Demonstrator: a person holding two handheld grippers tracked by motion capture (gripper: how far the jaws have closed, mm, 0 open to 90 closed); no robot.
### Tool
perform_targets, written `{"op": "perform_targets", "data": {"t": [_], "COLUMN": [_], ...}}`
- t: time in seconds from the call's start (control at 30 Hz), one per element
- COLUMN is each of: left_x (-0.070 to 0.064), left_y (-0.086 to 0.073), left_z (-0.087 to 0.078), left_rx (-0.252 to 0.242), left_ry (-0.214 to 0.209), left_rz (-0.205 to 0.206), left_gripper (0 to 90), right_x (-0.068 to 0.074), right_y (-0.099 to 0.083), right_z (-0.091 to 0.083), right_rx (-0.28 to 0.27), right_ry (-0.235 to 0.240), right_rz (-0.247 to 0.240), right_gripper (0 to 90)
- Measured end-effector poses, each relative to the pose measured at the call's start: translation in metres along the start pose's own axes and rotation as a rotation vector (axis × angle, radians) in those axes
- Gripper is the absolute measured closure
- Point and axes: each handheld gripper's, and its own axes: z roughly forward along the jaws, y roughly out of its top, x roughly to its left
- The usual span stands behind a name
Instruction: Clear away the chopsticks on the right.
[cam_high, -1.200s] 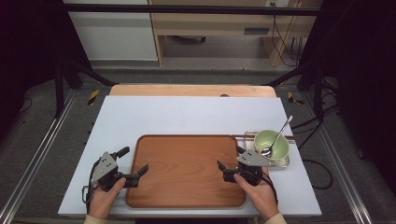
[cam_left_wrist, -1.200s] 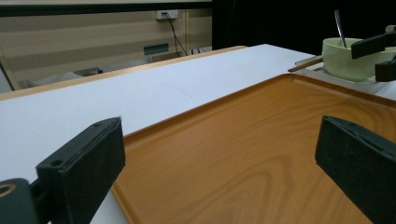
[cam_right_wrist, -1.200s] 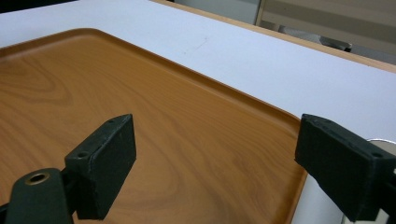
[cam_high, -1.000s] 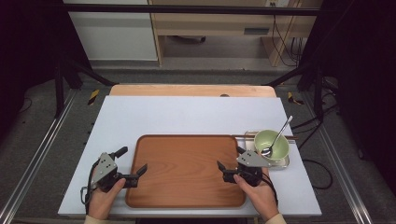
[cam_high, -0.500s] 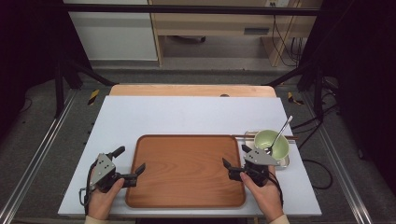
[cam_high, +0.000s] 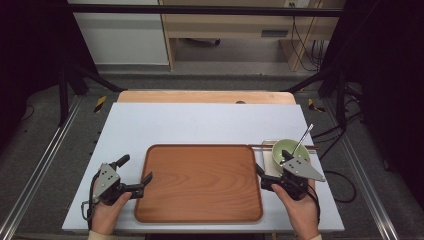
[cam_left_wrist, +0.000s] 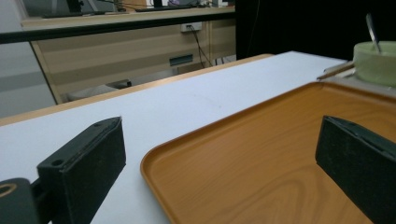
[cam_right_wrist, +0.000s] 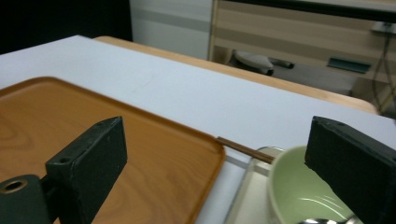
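A white table (cam_high: 200, 122) stands before a wooden cabinet (cam_high: 235, 25) and dangling cables (cam_high: 300, 35).

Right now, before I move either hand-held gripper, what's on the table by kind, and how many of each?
Wooden tray: 1
Green bowl: 1
Spoon standing in the bowl: 1
Small pale dish under the bowl: 1
Chopsticks behind the bowl: count unclear, tallied as 1 set
Total: 5

Wooden tray (cam_high: 200, 182) between left gripper (cam_high: 137, 185) and right gripper (cam_high: 263, 176) (both beside its edges), green bowl (cam_high: 290, 150) nearby.
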Motion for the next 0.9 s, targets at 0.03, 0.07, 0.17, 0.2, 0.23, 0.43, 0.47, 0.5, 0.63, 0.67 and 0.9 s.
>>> {"op": "perform_targets", "data": {"t": [0.03,0.07,0.17,0.2,0.23,0.43,0.47,0.5,0.63,0.67,0.9], "left_x": [0.001,0.001,0.001,0.000,0.000,-0.003,-0.004,-0.004,-0.008,-0.009,-0.008], "left_y": [0.002,0.003,0.006,0.006,0.006,0.001,0.000,0.000,-0.002,-0.003,-0.006], "left_z": [0.000,0.000,-0.003,-0.006,-0.006,-0.018,-0.020,-0.020,-0.019,-0.018,-0.018], "left_rx": [-0.006,-0.010,-0.009,-0.010,-0.010,0.011,0.006,0.006,0.008,0.017,0.022], "left_ry": [0.005,0.012,0.015,0.011,0.011,0.034,0.039,0.039,0.041,0.039,0.050], "left_rz": [-0.009,-0.007,0.007,0.014,0.014,0.057,0.041,0.041,0.042,0.051,0.036], "left_gripper": [1.3,1.4,1.6,1.7,1.7,1.6,1.5,1.5,1.5,1.5,1.6], "right_x": [-0.002,-0.005,-0.014,-0.017,-0.017,-0.039,-0.048,-0.048,-0.070,-0.075,-0.103], "right_y": [0.000,0.001,0.006,0.007,0.007,0.018,0.023,0.023,0.032,0.033,0.035], "right_z": [-0.003,-0.006,-0.016,-0.019,-0.019,-0.038,-0.043,-0.043,-0.049,-0.049,-0.046], "right_rx": [-0.005,-0.008,0.000,0.005,0.005,0.058,0.086,0.086,0.157,0.172,0.240], "right_ry": [-0.012,-0.023,-0.065,-0.077,-0.077,-0.105,-0.103,-0.103,-0.125,-0.127,-0.139], "right_rz": [0.006,0.009,0.005,0.002,0.002,-0.012,-0.010,-0.010,-0.023,-0.020,-0.021], "right_gripper": [6.1,6.6,11.4,12.5,12.5,22.1,25.1,25.1,25.4,25.5,31.0]}}
